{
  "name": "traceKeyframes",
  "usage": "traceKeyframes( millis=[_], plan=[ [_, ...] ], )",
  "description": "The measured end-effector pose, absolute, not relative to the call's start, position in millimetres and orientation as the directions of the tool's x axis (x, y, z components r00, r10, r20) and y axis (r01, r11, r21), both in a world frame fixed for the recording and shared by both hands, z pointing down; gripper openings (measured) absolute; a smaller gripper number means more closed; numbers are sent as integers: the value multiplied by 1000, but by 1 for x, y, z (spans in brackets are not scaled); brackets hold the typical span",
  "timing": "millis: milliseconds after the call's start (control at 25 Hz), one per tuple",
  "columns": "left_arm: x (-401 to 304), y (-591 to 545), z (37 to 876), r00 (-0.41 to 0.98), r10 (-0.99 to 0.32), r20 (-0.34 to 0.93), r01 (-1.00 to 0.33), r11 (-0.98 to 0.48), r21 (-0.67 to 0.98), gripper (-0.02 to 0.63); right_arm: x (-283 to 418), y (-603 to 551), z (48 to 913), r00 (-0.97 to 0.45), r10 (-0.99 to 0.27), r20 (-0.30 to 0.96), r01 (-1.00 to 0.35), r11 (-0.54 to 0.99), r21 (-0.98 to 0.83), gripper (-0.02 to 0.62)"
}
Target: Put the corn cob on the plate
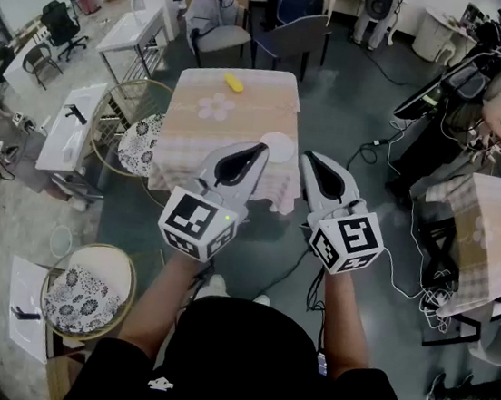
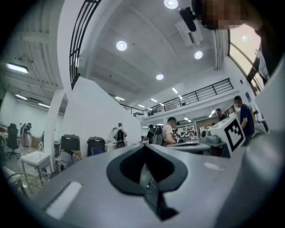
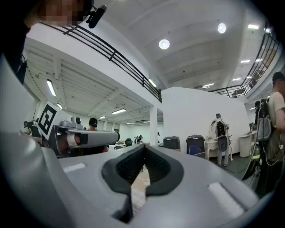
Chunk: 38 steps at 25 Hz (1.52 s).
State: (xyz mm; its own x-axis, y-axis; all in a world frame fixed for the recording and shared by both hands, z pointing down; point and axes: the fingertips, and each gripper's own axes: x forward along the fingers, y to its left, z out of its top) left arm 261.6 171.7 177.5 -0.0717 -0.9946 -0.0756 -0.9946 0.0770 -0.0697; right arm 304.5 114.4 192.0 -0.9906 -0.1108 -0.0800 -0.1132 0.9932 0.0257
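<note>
1. A small square table (image 1: 190, 136) is covered by a pale checked cloth (image 1: 263, 105) that hangs over its edges.
2. A white plate (image 1: 281, 144) lies on the cloth by the near edge.
3. The yellow corn cob (image 1: 233, 82) lies on the cloth well apart from the plate, beyond it and to its left.
4. A pale flower print (image 1: 215, 106) on the cloth sits beyond the plate and to its left, just nearer than the cob.

Left gripper (image 1: 259, 152) and right gripper (image 1: 311, 159) held level, side by side, tips angled together toward far side; jaws closed, nothing gripped.
</note>
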Motion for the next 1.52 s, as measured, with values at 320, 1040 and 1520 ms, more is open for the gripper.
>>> traceKeyframes(
  millis=[320, 1040, 1520],
  plan=[
    [268, 169, 184, -92, -993, -69, -993, 96, -62, 8, 309, 115, 192, -992, -75, -104, -76, 997, 9, 2],
    [254, 184, 189, -164, -984, -68, -983, 169, -77, 8, 296, 127, 213, -998, 23, -51, 25, 999, -31, 2],
    [236, 163, 205, -71, -997, -14, -983, 72, -166, 9, 258, 123, 216, -998, 40, -49, 42, 999, -33, 2]
  ],
)
